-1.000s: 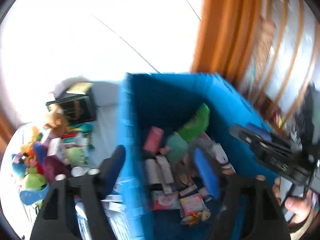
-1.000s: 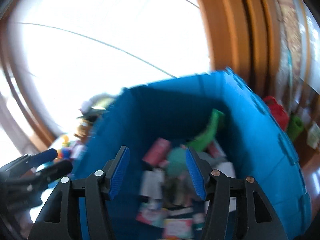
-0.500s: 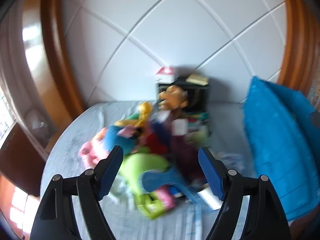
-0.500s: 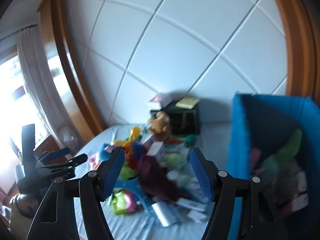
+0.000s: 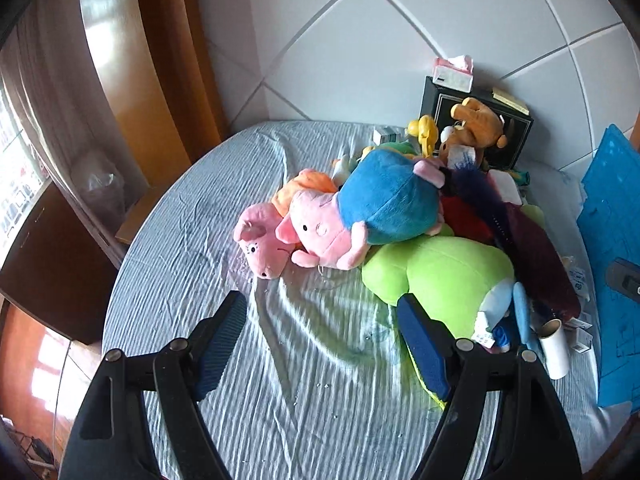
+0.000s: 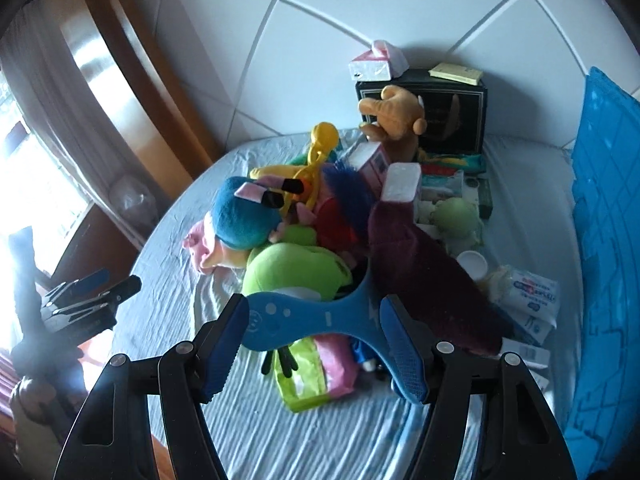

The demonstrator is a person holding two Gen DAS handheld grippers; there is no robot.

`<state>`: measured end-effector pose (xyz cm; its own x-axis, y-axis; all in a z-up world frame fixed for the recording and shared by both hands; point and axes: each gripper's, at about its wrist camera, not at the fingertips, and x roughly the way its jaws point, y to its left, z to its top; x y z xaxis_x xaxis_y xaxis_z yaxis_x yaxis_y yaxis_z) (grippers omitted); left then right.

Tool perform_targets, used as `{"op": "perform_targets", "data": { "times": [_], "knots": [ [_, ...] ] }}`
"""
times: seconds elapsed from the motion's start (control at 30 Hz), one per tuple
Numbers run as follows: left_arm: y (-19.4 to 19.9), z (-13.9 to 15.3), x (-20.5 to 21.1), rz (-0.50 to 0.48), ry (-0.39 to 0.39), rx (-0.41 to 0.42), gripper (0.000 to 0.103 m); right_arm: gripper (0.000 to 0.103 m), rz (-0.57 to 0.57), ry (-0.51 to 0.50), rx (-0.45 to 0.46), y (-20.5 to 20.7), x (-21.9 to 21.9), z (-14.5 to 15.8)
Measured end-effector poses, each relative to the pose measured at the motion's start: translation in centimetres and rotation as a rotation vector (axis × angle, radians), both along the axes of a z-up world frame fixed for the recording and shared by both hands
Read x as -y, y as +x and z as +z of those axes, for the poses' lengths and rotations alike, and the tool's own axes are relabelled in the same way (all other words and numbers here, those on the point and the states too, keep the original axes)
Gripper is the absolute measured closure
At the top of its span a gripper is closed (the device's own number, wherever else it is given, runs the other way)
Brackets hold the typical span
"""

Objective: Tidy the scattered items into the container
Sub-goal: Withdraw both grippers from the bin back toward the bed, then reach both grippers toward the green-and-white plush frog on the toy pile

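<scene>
Two grippers are hanging over a grey striped bedsheet [image 5: 192,208] with a heap of scattered toys and boxes on it. Both are empty, and neither is touching anything.

The right gripper [image 6: 316,346] is standing moderately wide, aimed down at a flat blue plastic toy with a narrow waist [image 6: 308,316]. That toy's long axis is running left to right across the gap, its waist lying roughly between the pads in this view. I cannot tell whether the pads are level with it or above it. It is resting against a lime green plush toy [image 6: 296,268] and a dark maroon plush toy [image 6: 416,268].

The left gripper [image 5: 320,344] is also standing wide over bare sheet, with the same lime green plush just to its right, near the right finger. A pink pig plush in a blue top [image 5: 360,212] is lying farther ahead.

The blue fabric storage box [image 6: 604,240], the container, is standing at the right edge of both views, beyond the heap, so the right gripper is the nearer one.

Judgement: right hand is best placed for the blue plastic toy, then a carry rightwards to the box
</scene>
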<state>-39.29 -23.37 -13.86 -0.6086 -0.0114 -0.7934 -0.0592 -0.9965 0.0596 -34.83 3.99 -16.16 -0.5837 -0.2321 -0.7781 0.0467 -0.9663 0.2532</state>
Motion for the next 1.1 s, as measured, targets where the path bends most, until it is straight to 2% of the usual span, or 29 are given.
{"op": "perform_targets", "data": {
  "times": [0.07, 0.1, 0.13, 0.27, 0.33, 0.37, 0.4, 0.43, 0.5, 0.67, 0.73, 0.83, 0.93, 1.03, 1.1],
  "knots": [
    [-0.5, -1.2, 0.5, 0.017, -0.006, 0.02, 0.026, 0.043, 0.011, 0.047, 0.027, -2.3, 0.4, -1.9],
    [-0.6, -1.6, 0.8, 0.022, -0.012, 0.025, 0.026, 0.054, 0.008, 0.078, 0.045, -3.5, 0.5, -3.0],
    [-0.6, -2.0, 1.2, 0.029, -0.019, 0.026, 0.026, 0.059, 0.004, 0.102, 0.059, -4.5, 0.5, -3.9],
    [-0.9, -3.4, 2.4, 0.038, -0.007, 0.045, 0.026, 0.06, -0.041, 0.198, 0.13, -8.2, -0.1, -7.8],
    [-1.4, -4.3, 3.1, 0.039, -0.001, 0.06, 0.026, 0.06, -0.03, 0.248, 0.162, -9.5, 0.6, -9.4],
    [-1.7, -4.7, 3.5, 0.037, 0.004, 0.069, 0.026, 0.061, -0.011, 0.256, 0.183, -9.8, 1.4, -10.1],
    [-2.1, -5.2, 3.9, 0.034, 0.008, 0.08, 0.026, 0.067, 0.001, 0.259, 0.19, -9.8, 2.3, -10.5],
    [-2.5, -5.5, 4.3, 0.028, 0.012, 0.085, 0.026, 0.078, 0.012, 0.253, 0.185, -9.5, 3.2, -10.5],
    [-3.3, -6.0, 5.3, 0.011, 0.009, 0.083, 0.026, 0.085, 0.043, 0.2, 0.166, -8.6, 5.3, -10.1],
    [-5.0, -6.8, 9.1, -0.048, 0.001, 0.08, 0.026, 0.082, 0.171, -0.019, 0.128, -5.9, 13.4, -9.3],
    [-5.6, -6.7, 10.9, -0.075, -0.008, 0.07, 0.026, 0.081, 0.197, -0.035, 0.12, -6.0, 17.4, -10.0],
    [-5.9, -6.4, 13.6, -0.105, -0.027, 0.054, 0.026, 0.078, 0.144, -0.065, 0.137, -7.9, 21.4, -12.0],
    [-5.4, -6.2, 15.5, -0.127, -0.039, 0.033, 0.026, 0.073, 0.094, -0.125, 0.115, -7.8, 22.3, -11.9],
    [-4.5, -6.6, 16.1, -0.148, 0.004, 0.045, 0.026, 0.069, 0.048, -0.137, 0.078, -5.2, 20.9, -10.8],
    [-3.7, -7.0, 15.5, -0.159, 0.046, 0.058, 0.026, 0.066, -0.002, -0.102, 0.074, -3.2, 19.3, -10.7]
  ]
}}
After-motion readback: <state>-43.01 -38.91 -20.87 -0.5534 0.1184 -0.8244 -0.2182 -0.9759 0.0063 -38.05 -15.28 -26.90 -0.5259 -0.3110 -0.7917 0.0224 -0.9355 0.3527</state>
